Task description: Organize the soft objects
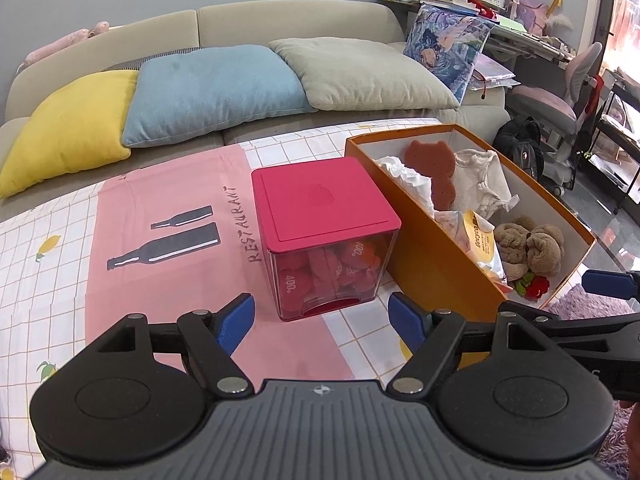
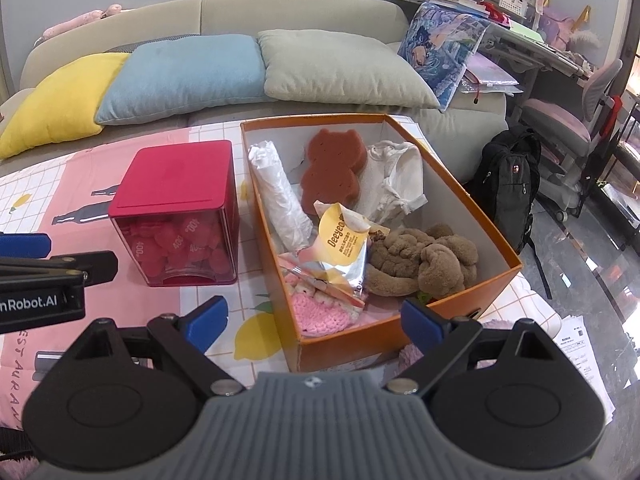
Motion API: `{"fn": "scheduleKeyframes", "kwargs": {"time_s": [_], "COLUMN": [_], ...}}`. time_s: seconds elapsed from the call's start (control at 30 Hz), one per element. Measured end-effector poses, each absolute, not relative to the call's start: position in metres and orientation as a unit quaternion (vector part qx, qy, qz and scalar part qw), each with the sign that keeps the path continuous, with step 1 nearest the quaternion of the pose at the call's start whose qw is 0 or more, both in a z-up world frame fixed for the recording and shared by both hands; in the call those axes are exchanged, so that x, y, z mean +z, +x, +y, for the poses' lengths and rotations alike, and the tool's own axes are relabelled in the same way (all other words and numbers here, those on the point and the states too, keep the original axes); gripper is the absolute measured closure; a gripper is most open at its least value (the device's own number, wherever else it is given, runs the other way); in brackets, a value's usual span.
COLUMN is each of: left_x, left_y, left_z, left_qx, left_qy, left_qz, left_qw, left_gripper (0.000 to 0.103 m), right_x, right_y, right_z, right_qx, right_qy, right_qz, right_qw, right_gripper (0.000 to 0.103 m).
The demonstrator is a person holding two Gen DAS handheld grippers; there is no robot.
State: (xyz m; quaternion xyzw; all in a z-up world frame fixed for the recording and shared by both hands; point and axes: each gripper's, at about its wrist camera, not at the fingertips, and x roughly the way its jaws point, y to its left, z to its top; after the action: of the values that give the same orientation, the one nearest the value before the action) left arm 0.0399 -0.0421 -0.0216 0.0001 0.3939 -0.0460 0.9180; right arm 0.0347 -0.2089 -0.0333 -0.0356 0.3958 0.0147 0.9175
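Soft stuff is all sitting in the orange box (image 2: 404, 332) on the table, nothing grabbed: left gripper (image 1: 322, 322) jaws wide apart and empty, aimed at the pink-lidded container (image 1: 326, 236) just beside the box, right gripper (image 2: 316, 320) also spread wide and empty over the box's near end. Inside: pink knit piece (image 2: 324, 312), foil snack pouch (image 2: 344, 256), brown plush (image 2: 424, 260), white roll (image 2: 280, 196), bear-shaped sponge (image 2: 334, 168) (kinda cute), white cloth (image 2: 400, 176). Behind, couch cushions (image 2: 180, 76)

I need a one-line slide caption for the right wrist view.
Open right claw above orange box of soft objects, beside red-lidded container.
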Motion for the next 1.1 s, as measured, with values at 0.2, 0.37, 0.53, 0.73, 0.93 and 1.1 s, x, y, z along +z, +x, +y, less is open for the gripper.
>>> {"fn": "scheduleKeyframes", "kwargs": {"time_s": [0.2,0.37,0.53,0.73,0.93,1.1], "left_x": [-0.0216,-0.0220,-0.0220,-0.0218,-0.0220,-0.0208], "left_y": [0.0399,0.0401,0.0400,0.0394,0.0394,0.0384], "left_z": [-0.0421,-0.0410,-0.0401,-0.0390,-0.0387,-0.0388], "left_qx": [-0.045,-0.044,-0.044,-0.042,-0.042,-0.038], "left_qy": [0.000,-0.002,-0.002,-0.001,-0.001,-0.001], "left_qz": [0.394,0.393,0.393,0.393,0.393,0.393], "left_qw": [0.918,0.918,0.918,0.919,0.918,0.919], "left_gripper": [0.014,0.014,0.014,0.014,0.014,0.014], "right_x": [-0.0321,-0.0325,-0.0325,-0.0326,-0.0331,-0.0326], "right_y": [0.0338,0.0336,0.0332,0.0333,0.0331,0.0325], "right_z": [-0.2081,-0.2071,-0.2070,-0.2084,-0.2070,-0.2066], "right_qx": [0.016,0.017,0.017,0.017,0.020,0.022], "right_qy": [-0.039,-0.043,-0.044,-0.042,-0.045,-0.045], "right_qz": [0.394,0.394,0.394,0.394,0.395,0.395], "right_qw": [0.918,0.918,0.918,0.918,0.917,0.917], "right_gripper": [0.011,0.011,0.011,0.011,0.011,0.011]}}
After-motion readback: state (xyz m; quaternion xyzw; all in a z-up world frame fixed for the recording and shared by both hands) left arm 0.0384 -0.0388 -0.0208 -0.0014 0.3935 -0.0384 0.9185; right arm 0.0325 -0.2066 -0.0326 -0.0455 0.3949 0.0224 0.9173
